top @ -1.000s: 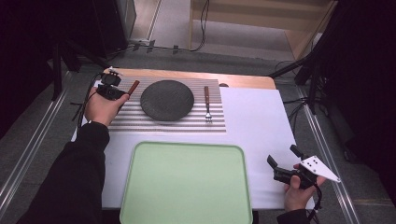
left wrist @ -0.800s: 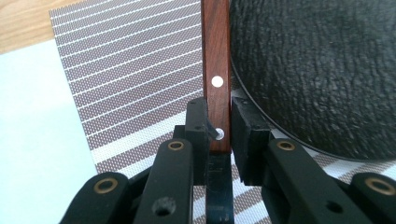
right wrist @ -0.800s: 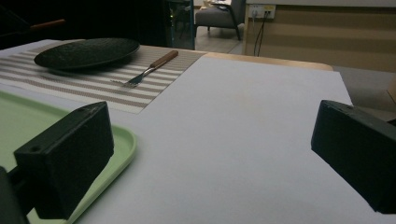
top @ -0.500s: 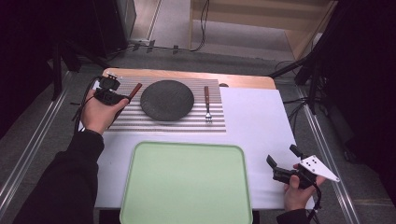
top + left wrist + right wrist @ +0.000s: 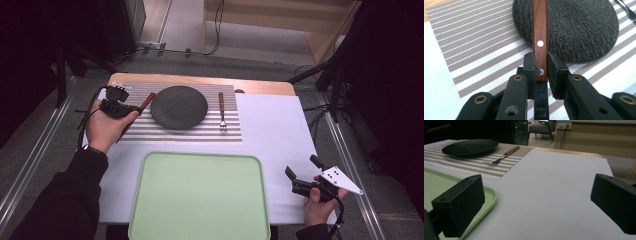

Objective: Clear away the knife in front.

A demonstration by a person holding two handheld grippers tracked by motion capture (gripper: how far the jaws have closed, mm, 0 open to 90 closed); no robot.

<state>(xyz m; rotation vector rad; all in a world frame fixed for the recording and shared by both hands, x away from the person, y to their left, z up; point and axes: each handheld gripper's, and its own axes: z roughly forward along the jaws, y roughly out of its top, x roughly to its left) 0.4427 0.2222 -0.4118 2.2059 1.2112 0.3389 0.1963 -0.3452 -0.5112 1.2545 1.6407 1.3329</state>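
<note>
Left gripper (image 5: 541, 65) jaws clamp the knife (image 5: 539, 37) over the plate (image 5: 579, 27); right gripper (image 5: 536, 202) jaws apart beside the tray (image 5: 487, 195)

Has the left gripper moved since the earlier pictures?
Yes. The left gripper, shut on the wooden-handled utensil, has shifted slightly toward the near edge of the striped placemat.
</note>
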